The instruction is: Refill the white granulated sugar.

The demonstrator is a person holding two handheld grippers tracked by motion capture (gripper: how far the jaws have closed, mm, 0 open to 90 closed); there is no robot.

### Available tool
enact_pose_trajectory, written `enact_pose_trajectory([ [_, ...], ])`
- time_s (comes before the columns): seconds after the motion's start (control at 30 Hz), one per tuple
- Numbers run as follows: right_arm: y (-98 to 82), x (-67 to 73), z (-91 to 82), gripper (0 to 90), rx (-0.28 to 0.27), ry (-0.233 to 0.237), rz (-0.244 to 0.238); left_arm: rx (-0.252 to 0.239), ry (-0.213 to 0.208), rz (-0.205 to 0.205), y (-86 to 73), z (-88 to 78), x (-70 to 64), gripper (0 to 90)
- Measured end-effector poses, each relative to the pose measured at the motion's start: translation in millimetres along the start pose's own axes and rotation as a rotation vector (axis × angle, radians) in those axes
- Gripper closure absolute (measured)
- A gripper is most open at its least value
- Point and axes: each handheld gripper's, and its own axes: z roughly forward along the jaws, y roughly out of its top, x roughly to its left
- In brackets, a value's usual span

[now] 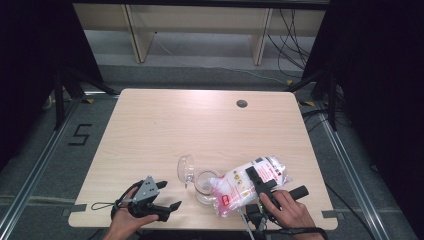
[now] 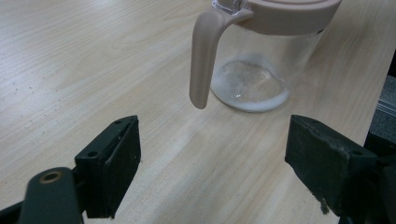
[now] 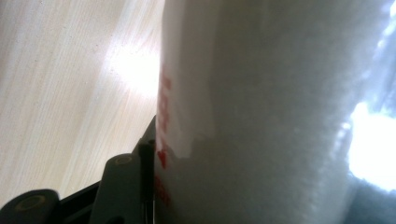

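Pale wood-grain table (image 1: 165, 125), rounded corners, a dark round grommet (image 1: 242, 104) toward 1 o'clock from its centre.

Item: clear glass jar (image 1: 202, 187), near edge of table at about 6 o'clock, with beige rim and beige handle (image 2: 205, 56); a thin layer of white grains lies on its bottom. Its hinged lid (image 1: 186, 167) stands open at the jar's 10 o'clock.

Item: plastic bag (image 1: 250, 182) of white grains, red print, lying tilted with its lower end at the jar's mouth, upper end toward 2 o'clock.

Item: right gripper (image 1: 262, 182), held by the right hand (image 1: 287, 207) at 5 o'clock; jaws pinch the bag across its middle, one black jaw pressed flat on the film in the right gripper view.

Item: left gripper (image 1: 167, 195), in the left hand (image 1: 127, 215) at 7 o'clock, jaws spread wide, nothing between them, pointing at the jar from its 9 o'clock side, apart from the handle.
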Motion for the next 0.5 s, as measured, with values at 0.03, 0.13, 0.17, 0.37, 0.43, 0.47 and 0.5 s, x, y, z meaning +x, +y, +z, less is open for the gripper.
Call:
enact_pose_trajectory([
  [0.03,-0.2,-0.1,0.0,49.2,-0.001,0.001,0.0,-0.002,0.0,0.001,0.1,0.1,0.0,18.0],
  [0.13,-0.2,-2.5,0.4,49.3,-0.009,-0.008,-0.025,0.001,0.0,-0.006,-0.2,0.0,-0.1,18.0],
  [0.17,-0.7,-0.6,-0.4,49.3,0.0,0.001,0.009,-0.002,-0.008,0.004,-0.2,0.4,0.9,18.0],
  [0.37,-1.2,-1.7,-1.3,49.4,-0.002,-0.003,0.007,0.001,-0.003,0.015,0.1,0.1,1.1,18.0],
  [0.43,-1.2,-0.9,-1.4,49.5,0.0,-0.003,0.012,0.0,-0.008,0.014,0.0,0.1,1.1,18.0],
  [0.47,-1.2,-1.1,-1.0,49.5,-0.005,-0.001,0.006,0.003,-0.001,0.015,0.1,-0.2,1.0,18.0],
  [0.5,-1.1,-0.8,-1.1,49.5,-0.002,0.005,0.007,0.0,-0.004,0.013,0.1,-0.1,0.7,18.0],
])
